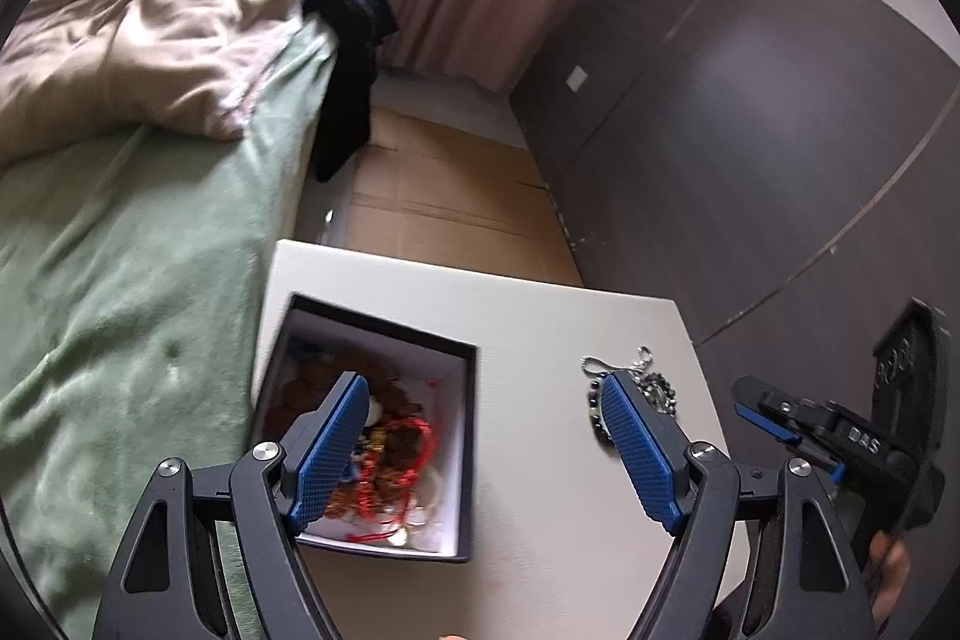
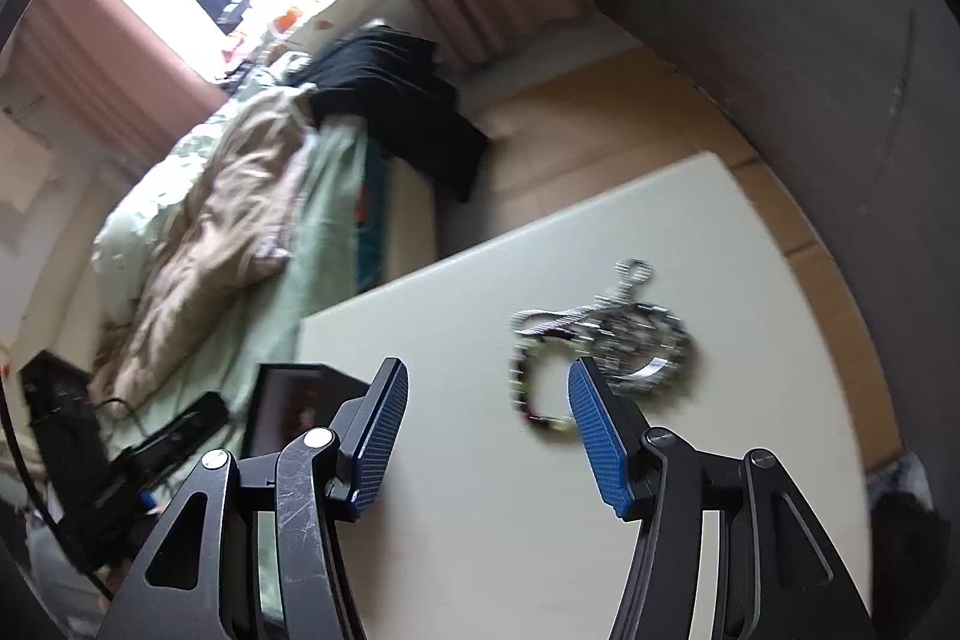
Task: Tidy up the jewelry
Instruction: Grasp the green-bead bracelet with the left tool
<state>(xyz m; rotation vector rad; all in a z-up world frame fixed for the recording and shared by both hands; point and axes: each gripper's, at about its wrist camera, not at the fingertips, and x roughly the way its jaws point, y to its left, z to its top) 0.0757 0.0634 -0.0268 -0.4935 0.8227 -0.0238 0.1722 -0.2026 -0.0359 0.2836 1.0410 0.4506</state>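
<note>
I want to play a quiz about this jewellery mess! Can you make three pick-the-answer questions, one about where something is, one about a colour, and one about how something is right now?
1. Where does the pile of silver chains and a beaded bracelet lie?
A. on the green bedspread
B. on the white tabletop
C. inside the box

2. What colour are the pads on the left tongs?
A. blue
B. yellow
C. pink

3. How is the black square box with white inside right now?
A. shut with a lid
B. tipped on its side
C. open, with jewellery in it

Answers:
1. B, the pile rests on the bare white tabletop, apart from the box.
2. A, both pads show a blue textured face.
3. C, no lid covers it, and red cords and brown beads show inside.
</note>
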